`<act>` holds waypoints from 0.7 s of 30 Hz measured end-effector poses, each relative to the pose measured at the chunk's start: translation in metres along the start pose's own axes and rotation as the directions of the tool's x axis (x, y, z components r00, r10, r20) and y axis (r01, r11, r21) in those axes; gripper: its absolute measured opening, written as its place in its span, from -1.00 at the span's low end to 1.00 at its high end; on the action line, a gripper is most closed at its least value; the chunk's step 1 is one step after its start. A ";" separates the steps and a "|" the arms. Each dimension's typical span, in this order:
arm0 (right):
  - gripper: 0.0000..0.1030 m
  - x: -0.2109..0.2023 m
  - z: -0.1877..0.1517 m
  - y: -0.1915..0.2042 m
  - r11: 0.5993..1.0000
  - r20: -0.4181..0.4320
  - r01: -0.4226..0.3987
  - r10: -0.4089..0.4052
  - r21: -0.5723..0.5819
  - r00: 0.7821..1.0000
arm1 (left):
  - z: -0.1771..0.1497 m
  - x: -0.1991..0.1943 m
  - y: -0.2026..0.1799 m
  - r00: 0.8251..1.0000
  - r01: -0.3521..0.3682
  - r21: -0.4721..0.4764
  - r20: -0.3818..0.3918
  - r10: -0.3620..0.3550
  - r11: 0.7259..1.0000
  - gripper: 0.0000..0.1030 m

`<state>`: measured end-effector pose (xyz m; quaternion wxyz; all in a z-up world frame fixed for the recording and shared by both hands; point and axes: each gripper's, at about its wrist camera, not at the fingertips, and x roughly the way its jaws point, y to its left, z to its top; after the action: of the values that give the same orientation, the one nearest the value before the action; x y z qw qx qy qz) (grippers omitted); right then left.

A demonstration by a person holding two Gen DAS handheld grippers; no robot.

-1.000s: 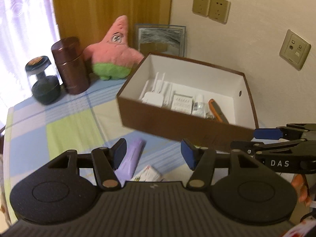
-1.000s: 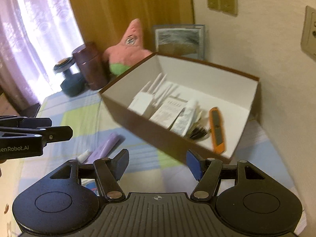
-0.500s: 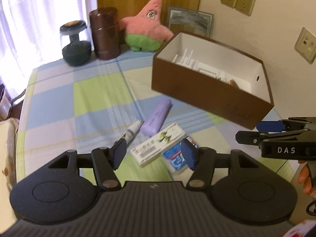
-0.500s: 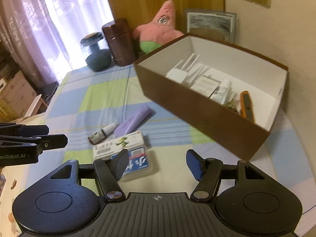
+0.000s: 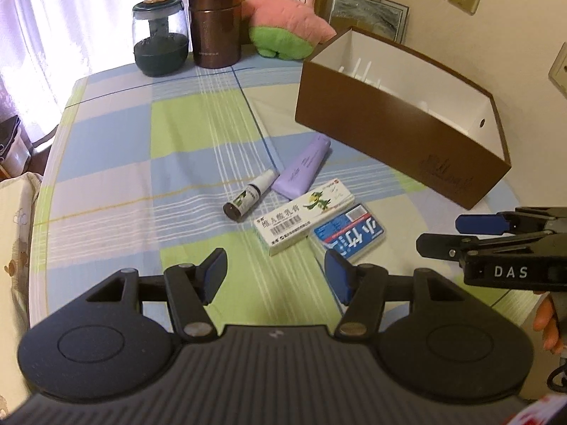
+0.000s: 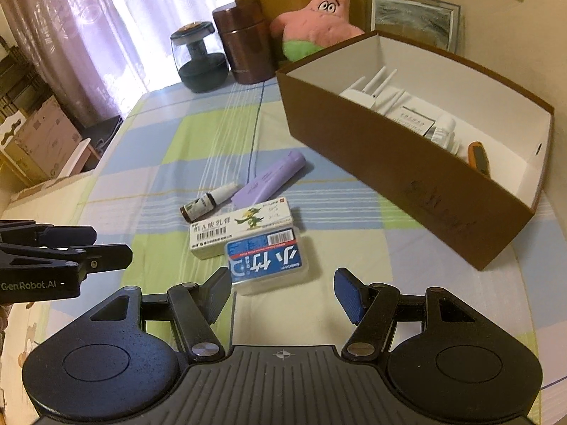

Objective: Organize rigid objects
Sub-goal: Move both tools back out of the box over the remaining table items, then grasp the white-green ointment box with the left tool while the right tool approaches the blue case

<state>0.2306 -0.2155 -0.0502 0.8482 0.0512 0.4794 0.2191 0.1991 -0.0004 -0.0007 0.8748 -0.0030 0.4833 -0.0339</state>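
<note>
Checked tablecloth (image 6: 149,148): four loose items, one brown box (image 6: 407,163); both grippers' fingers spread, empty.

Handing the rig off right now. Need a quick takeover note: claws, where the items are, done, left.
Left claw: open, empty, above the checked tablecloth.
Right claw: open, empty, just short of the blue-labelled clear plastic case.

Still on the cloth, clustered in front of the brown cardboard box: lilac tube, small dark dropper bottle with white cap, white carton with a green bird print, and the case.

Done: a white antenna gadget, a white card, a small white bottle and an orange-handled tool lie in the box.

Left: box the four loose items.
</note>
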 end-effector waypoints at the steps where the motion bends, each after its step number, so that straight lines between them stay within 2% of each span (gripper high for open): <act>1: 0.19 0.001 -0.001 0.000 1.000 -0.003 0.000 0.000 -0.001 1.000 | -0.001 0.001 -0.001 1.000 -0.007 0.005 -0.002 0.007 1.000 0.11; 21: 0.19 0.034 -0.007 0.007 1.000 -0.085 -0.018 0.017 -0.014 0.996 | -0.011 0.036 0.008 0.999 -0.009 -0.005 -0.051 0.009 1.000 0.11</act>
<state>0.2374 -0.1962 -0.0790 0.8256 0.0400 0.5129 0.2320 0.2088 0.0061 -0.0373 0.8622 -0.0024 0.5057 -0.0285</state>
